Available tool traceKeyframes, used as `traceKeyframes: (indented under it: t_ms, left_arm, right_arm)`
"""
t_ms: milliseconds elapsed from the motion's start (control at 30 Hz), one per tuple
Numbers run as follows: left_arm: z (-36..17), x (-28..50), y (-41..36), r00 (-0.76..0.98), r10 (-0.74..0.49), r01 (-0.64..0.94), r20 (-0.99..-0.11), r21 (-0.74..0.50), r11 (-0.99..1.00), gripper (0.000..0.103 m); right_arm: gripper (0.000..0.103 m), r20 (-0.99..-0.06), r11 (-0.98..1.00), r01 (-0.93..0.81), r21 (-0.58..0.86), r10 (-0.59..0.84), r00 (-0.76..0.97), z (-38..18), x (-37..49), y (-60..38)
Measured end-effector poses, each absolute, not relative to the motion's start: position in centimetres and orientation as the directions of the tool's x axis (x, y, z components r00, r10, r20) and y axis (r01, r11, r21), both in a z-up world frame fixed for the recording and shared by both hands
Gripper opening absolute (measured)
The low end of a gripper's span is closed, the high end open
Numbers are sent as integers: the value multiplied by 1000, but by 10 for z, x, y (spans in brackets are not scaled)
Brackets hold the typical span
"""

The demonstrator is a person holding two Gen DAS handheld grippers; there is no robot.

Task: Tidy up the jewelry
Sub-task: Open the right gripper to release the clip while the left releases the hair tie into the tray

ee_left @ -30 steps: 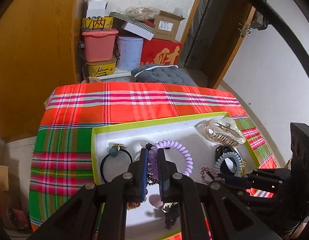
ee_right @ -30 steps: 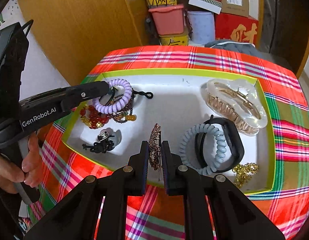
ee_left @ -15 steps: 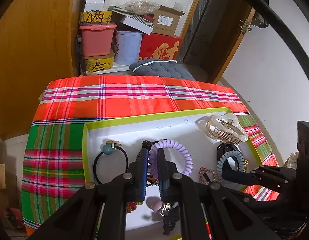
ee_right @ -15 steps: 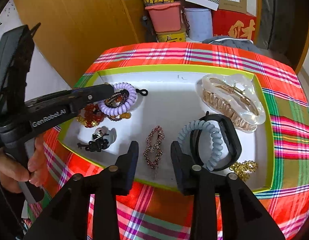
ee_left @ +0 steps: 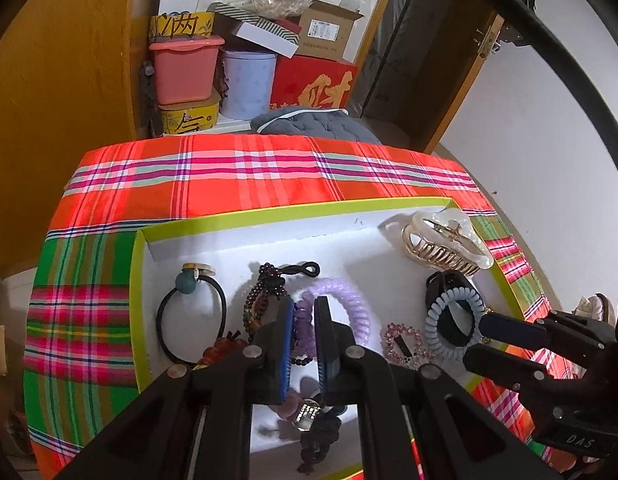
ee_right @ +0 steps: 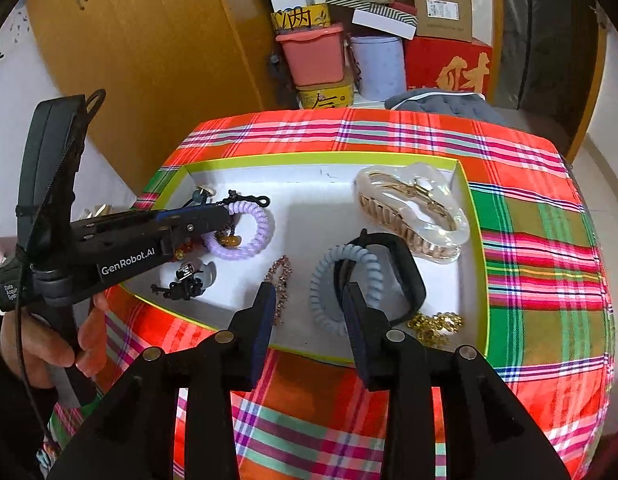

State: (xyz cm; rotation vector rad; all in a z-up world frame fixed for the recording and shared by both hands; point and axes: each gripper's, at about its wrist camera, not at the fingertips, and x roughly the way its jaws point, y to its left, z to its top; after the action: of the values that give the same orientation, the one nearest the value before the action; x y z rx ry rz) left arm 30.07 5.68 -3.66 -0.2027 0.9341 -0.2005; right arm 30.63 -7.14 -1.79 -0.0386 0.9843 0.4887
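A white tray with a lime-green rim (ee_left: 293, 210) (ee_right: 309, 158) sits on the plaid tablecloth and holds the jewelry. My left gripper (ee_left: 303, 314) (ee_right: 225, 216) is shut on a purple coil hair tie (ee_left: 349, 300) (ee_right: 261, 224) at the tray's left side. My right gripper (ee_right: 309, 298) (ee_left: 483, 340) is open over the tray's near edge. A pink rhinestone hair clip (ee_right: 283, 272) (ee_left: 401, 340) lies flat by its left finger, untouched. A pale blue coil tie (ee_right: 349, 252) (ee_left: 431, 328) rests on a black band (ee_right: 405, 268) beneath the open jaws.
Also in the tray: a clear claw clip (ee_right: 413, 212), a gold chain (ee_right: 433, 326), a black tie with a teal bead (ee_left: 189, 282), dark beads (ee_left: 265, 292) and a small black clip (ee_right: 181, 286). Stacked boxes (ee_left: 245, 76) and a wooden cabinet (ee_right: 149, 60) stand behind.
My right gripper opened and let go of the rhinestone clip, which now lies in the tray, and it drew back slightly. The left gripper kept its hold on the purple coil.
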Motion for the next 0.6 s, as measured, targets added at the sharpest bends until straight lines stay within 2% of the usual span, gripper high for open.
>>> traceKeyframes:
  t_ms: [167, 233, 367, 433, 500, 567, 600]
  left_arm:
    - [-32, 296, 57, 579, -265, 80, -771, -270, 960, 11]
    - [-27, 289, 59, 588, -258, 73, -766, -268, 961, 23]
    - [-12, 270, 60, 615, -241, 60, -751, -260, 964, 36]
    - [-5, 260, 58, 627, -228, 51, -745, -253, 966, 46]
    - [4, 243, 57, 643, -210, 37, -737, -244, 969, 50]
    - [10, 226, 55, 653, -194, 21, -732, -239, 971, 53]
    - [13, 218, 53, 656, -187, 14, -731, -237, 971, 53]
  right_arm:
    - [36, -798, 892, -410, 189, 383, 466, -14, 301, -78]
    - [36, -793, 893, -409, 187, 383, 474, -11, 297, -80]
    - [36, -782, 894, -407, 185, 385, 490, -4, 286, -88]
    - [36, -779, 896, -404, 182, 383, 497, -1, 278, -93]
    - [38, -774, 899, -400, 181, 381, 505, 3, 269, -98]
    - [46, -769, 902, -393, 179, 377, 516, 8, 259, -103]
    - [46, -765, 903, -390, 179, 377, 522, 12, 252, -106]
